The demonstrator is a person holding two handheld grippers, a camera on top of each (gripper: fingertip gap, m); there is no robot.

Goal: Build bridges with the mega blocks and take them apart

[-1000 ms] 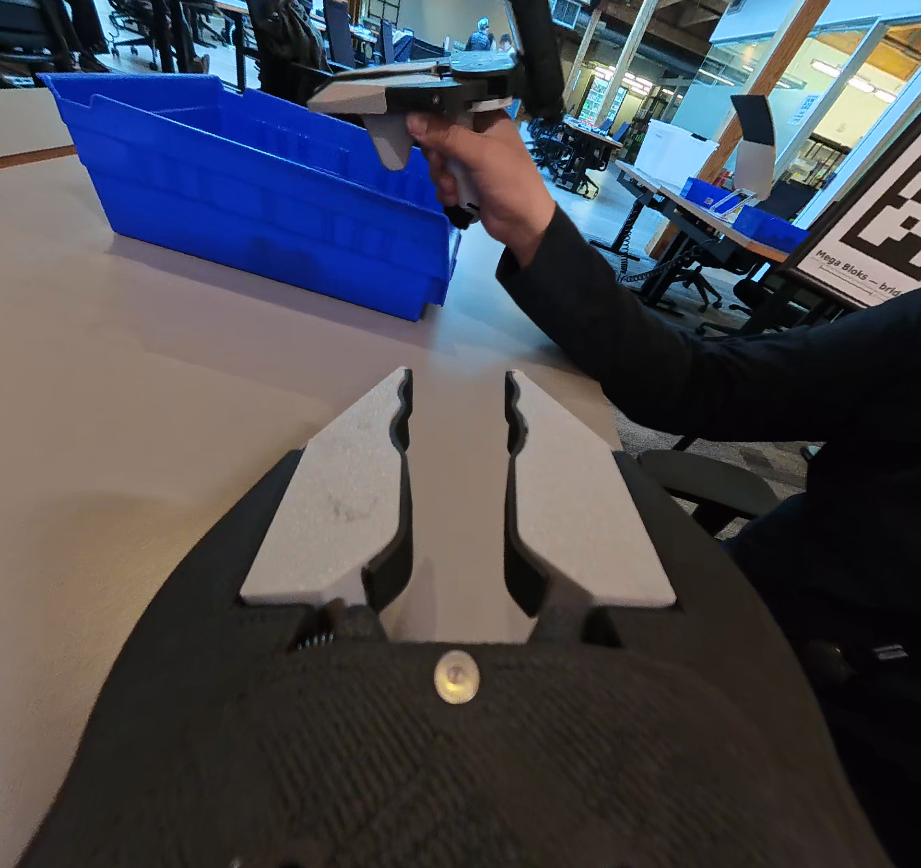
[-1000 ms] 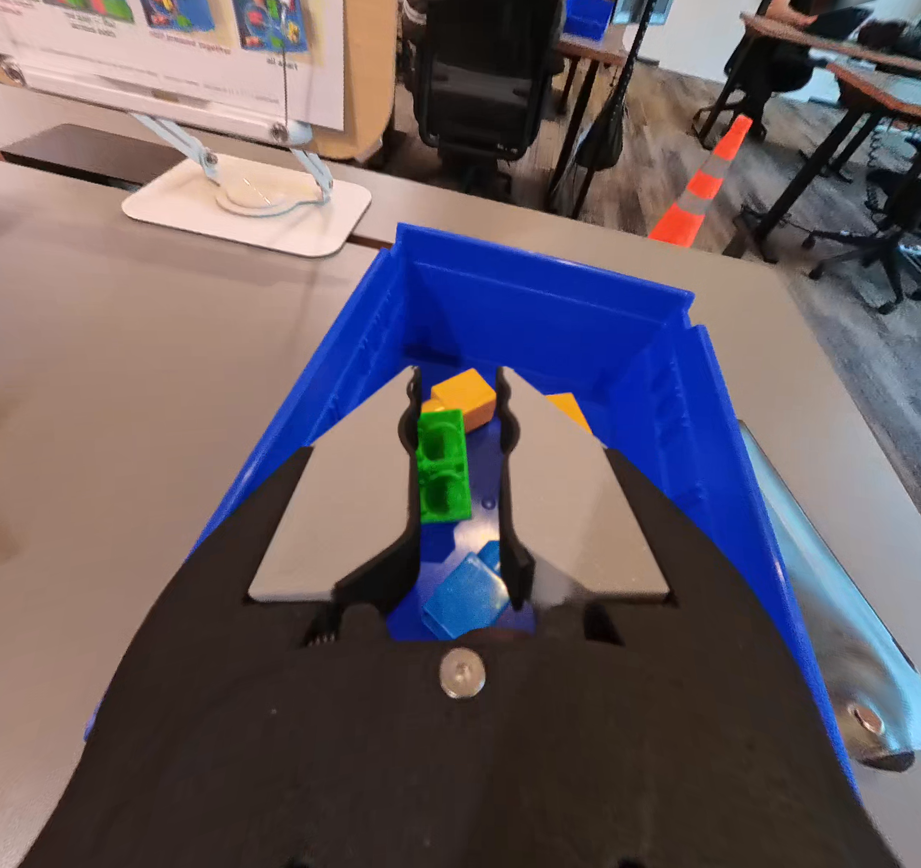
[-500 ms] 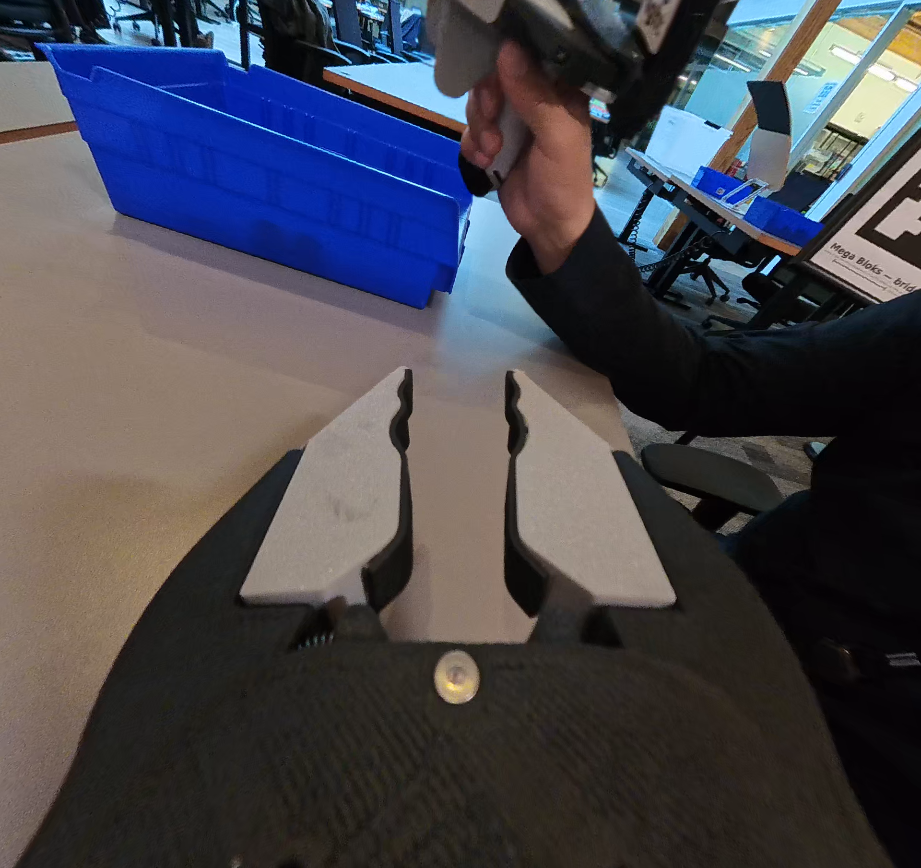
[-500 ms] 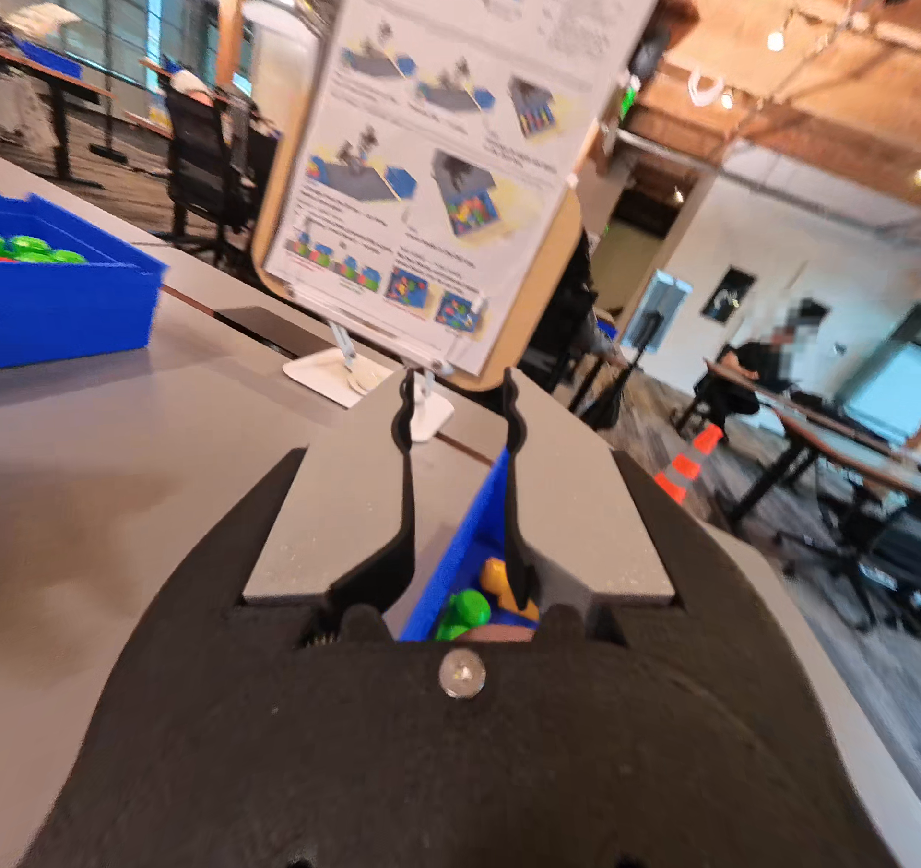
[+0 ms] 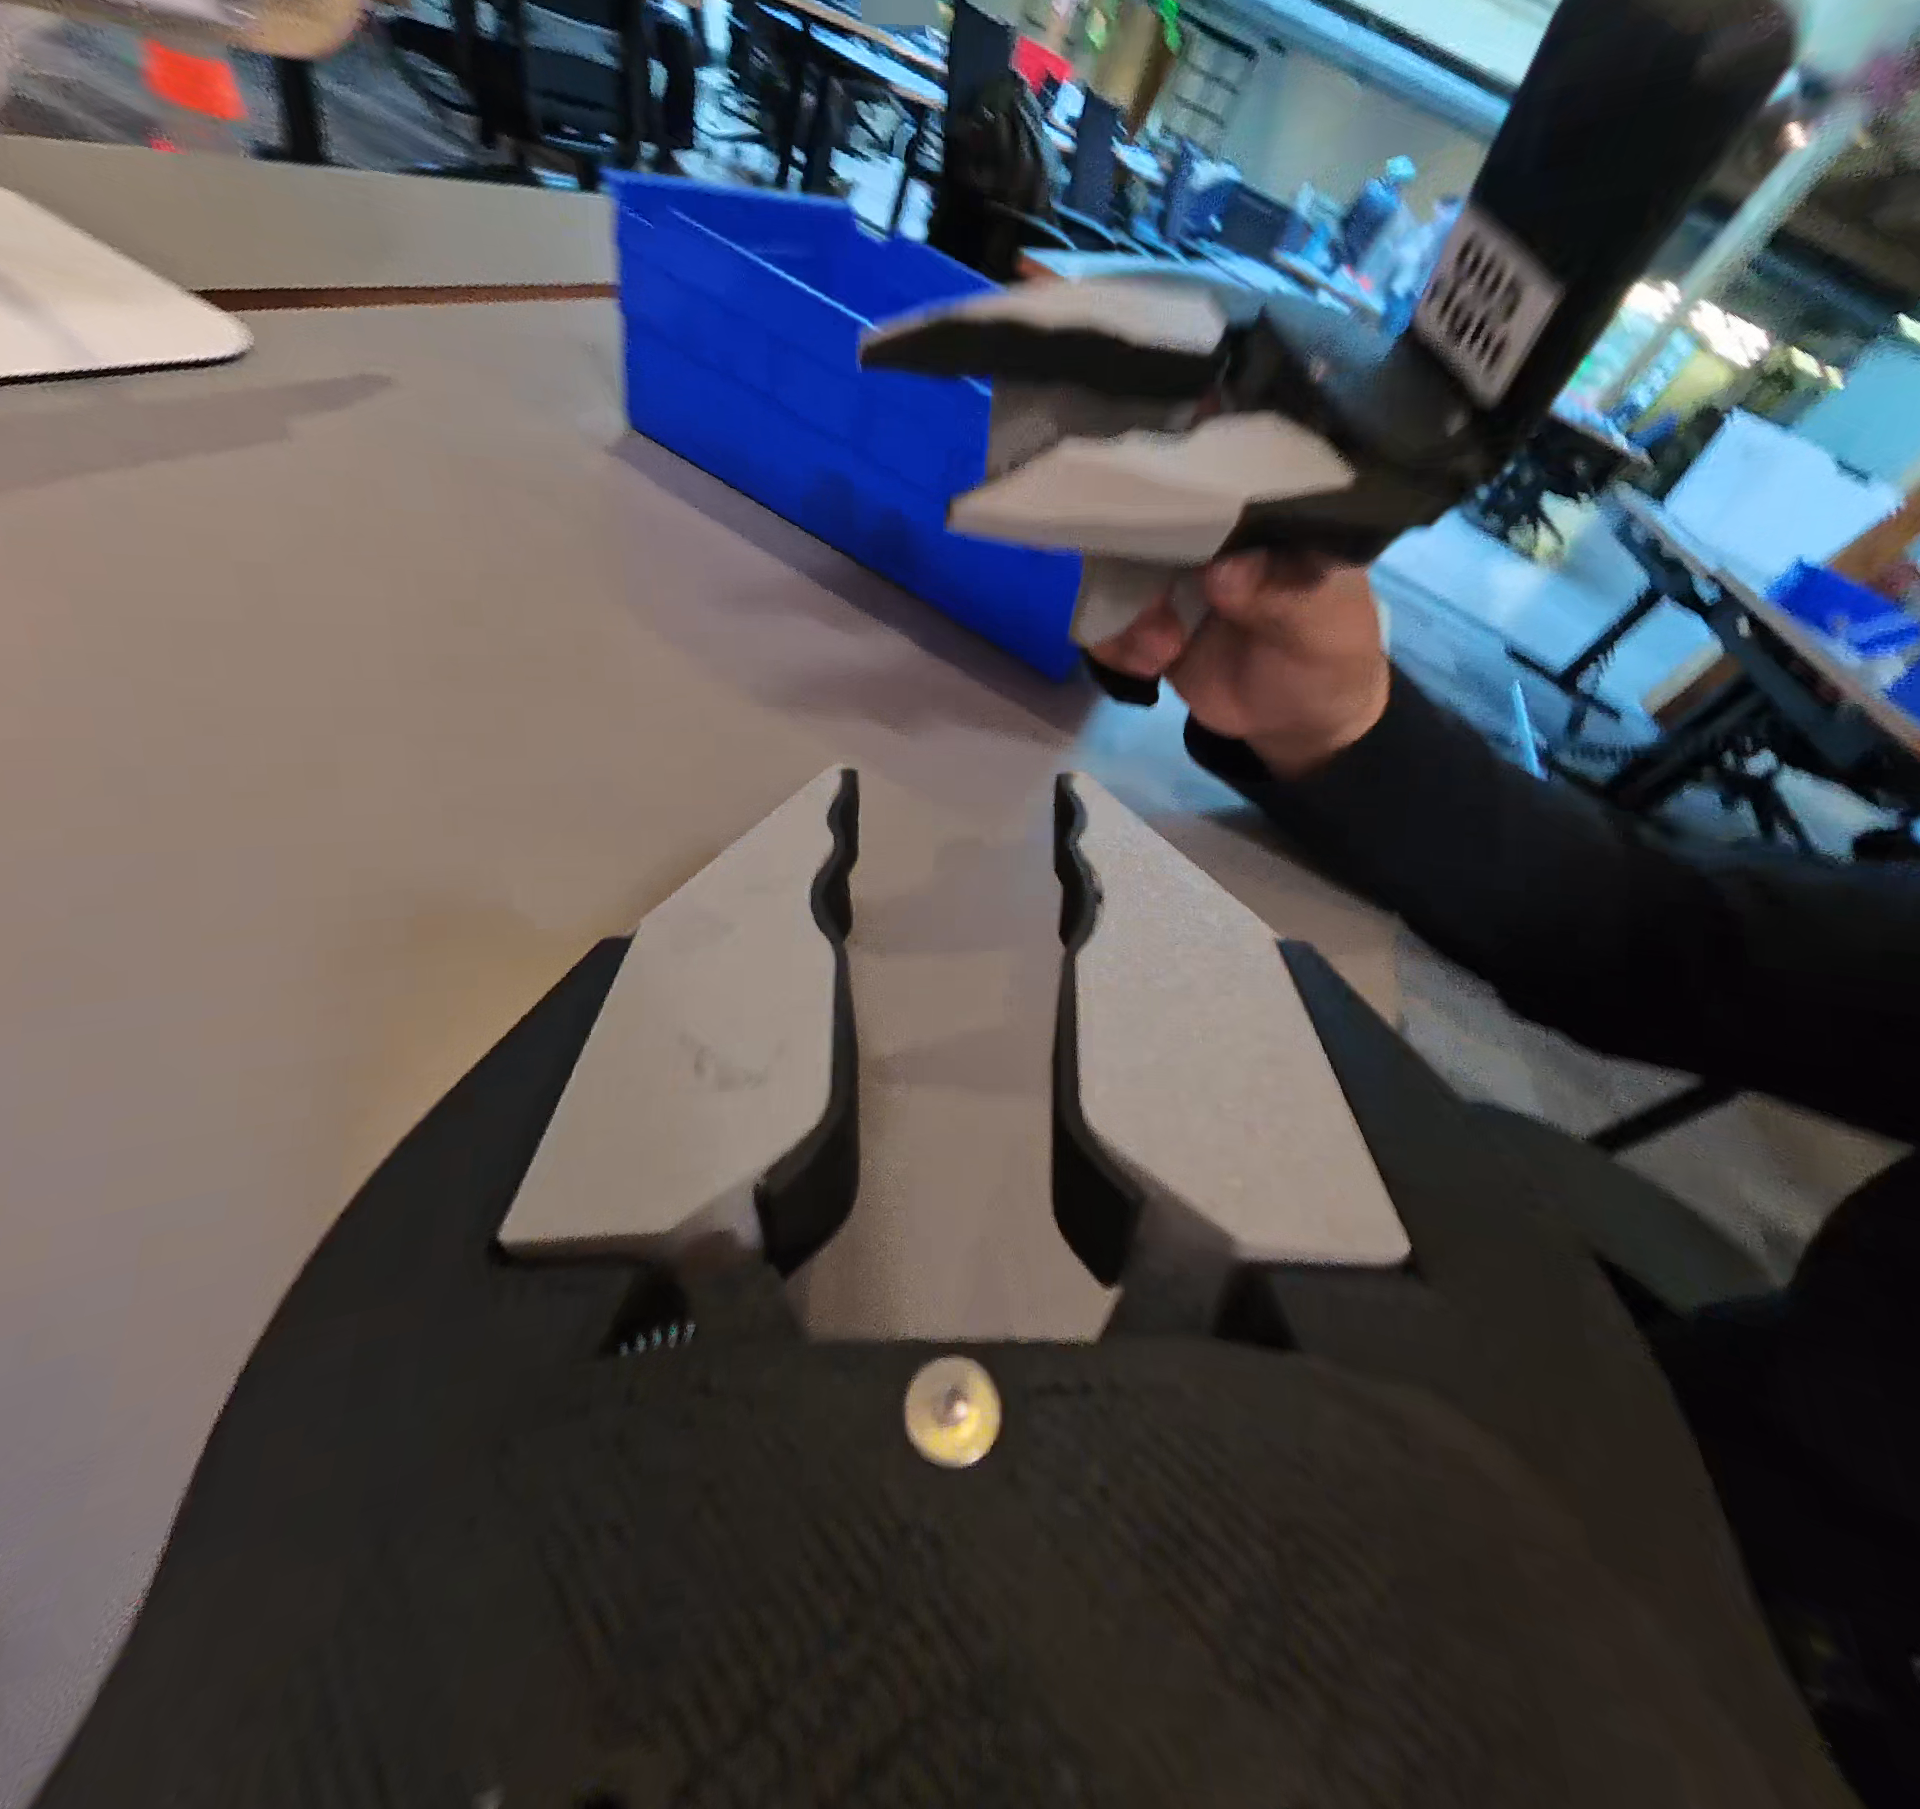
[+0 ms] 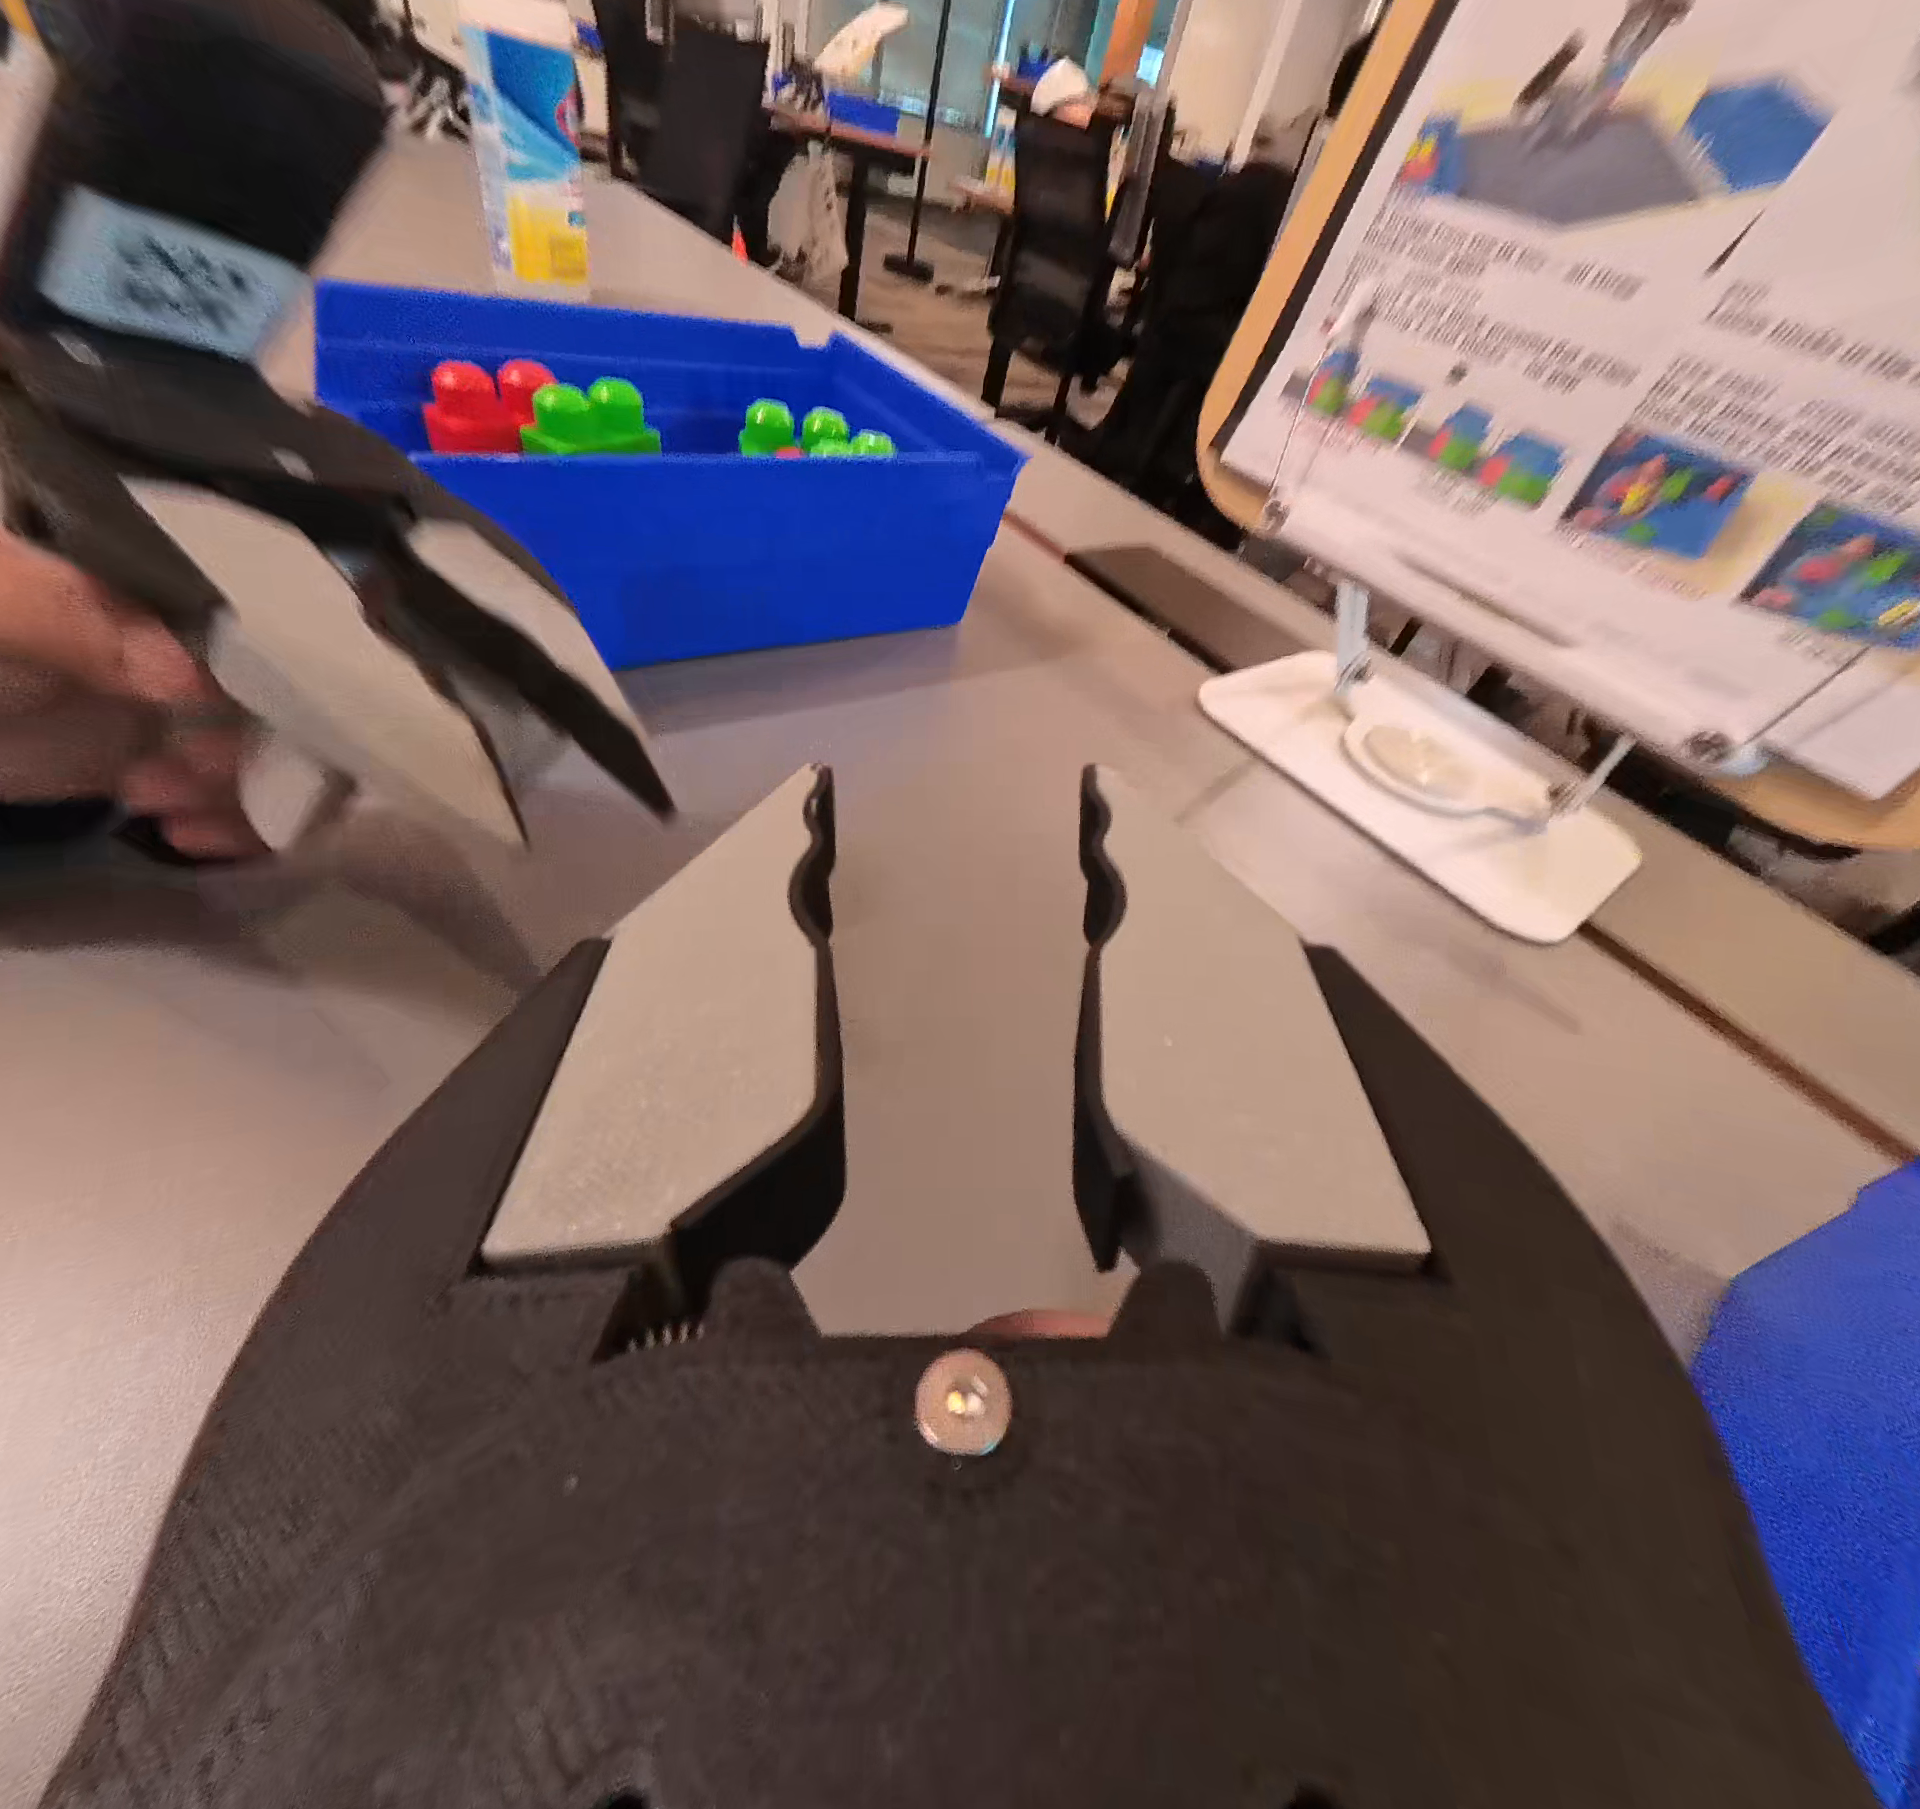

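Note:
My left gripper (image 5: 956, 793) is open and empty, low over the grey table (image 5: 364, 720). My right gripper (image 6: 956, 793) is open and empty too, above the bare table (image 6: 956, 720). Each shows in the other's view: the right gripper (image 5: 1091, 429) is held by a hand (image 5: 1278, 658) in front of a blue bin (image 5: 790, 377). The left gripper (image 6: 416, 637) is blurred at the left. A second blue bin (image 6: 707, 533) beyond it holds a red block (image 6: 478, 403) and green blocks (image 6: 587, 419).
An instruction sheet (image 6: 1610, 305) stands on a white base (image 6: 1423, 793) at the right. A blue bin's edge (image 6: 1829, 1427) shows at the lower right. A tall carton (image 6: 530, 170) stands behind the far bin. A dark sleeve (image 5: 1558, 928) crosses the table's right edge.
My right gripper rose out of the blue bin and swung left over the table, opening wider. The green block seen between its fingers a second ago is gone. My left gripper turned left.

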